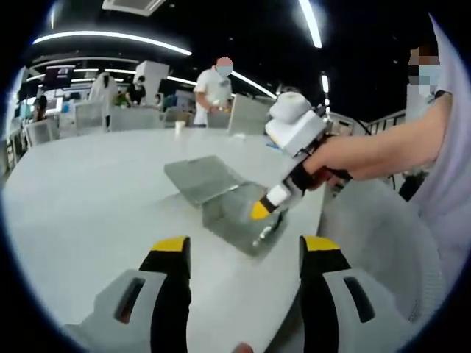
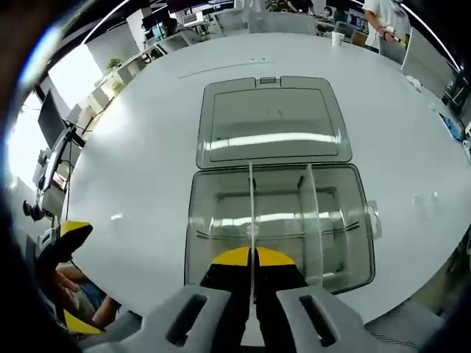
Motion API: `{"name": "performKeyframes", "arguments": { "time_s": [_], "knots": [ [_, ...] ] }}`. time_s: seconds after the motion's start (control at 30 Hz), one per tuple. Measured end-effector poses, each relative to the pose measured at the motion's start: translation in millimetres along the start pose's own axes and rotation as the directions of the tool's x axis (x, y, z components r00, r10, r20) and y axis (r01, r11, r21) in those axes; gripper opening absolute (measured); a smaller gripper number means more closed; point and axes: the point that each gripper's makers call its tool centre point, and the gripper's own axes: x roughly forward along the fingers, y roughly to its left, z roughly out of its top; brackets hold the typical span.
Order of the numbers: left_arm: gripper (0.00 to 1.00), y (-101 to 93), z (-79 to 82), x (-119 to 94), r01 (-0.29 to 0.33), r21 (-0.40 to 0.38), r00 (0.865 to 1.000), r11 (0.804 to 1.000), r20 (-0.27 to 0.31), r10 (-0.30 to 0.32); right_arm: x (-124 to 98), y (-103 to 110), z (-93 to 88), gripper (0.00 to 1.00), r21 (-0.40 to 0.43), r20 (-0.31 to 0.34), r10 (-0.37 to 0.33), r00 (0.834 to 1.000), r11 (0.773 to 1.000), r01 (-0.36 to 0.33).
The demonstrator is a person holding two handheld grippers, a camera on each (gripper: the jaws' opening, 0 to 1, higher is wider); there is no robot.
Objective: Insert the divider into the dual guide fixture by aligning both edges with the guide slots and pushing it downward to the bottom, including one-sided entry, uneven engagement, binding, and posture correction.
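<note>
Nearest, the right claw (image 2: 252, 259), yellow-tipped, is clamped on a thin clear divider (image 2: 252, 213) that stands upright inside the transparent plastic box (image 2: 280, 220), in its left half, near the counter's (image 2: 132, 162) front edge. A second clear divider (image 2: 312, 220) stands to its right. Behind lies the box's flat hinged lid (image 2: 271, 121), smooth and glossy. The left claw (image 1: 243, 254) hovers with jaws apart over the white counter, facing the box (image 1: 235, 213).
</note>
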Motion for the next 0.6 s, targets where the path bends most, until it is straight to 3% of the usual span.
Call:
{"name": "performKeyframes", "arguments": {
  "time_s": [0.6],
  "knots": [
    [0.58, 1.2, -1.7, -0.5, 0.000, -0.005, 1.000, 1.000, 0.000, 0.000, 4.2, 1.6, -5.7, 0.00, -0.021, -0.007, -0.009, 1.000, 1.000, 0.009]
  ]
}}
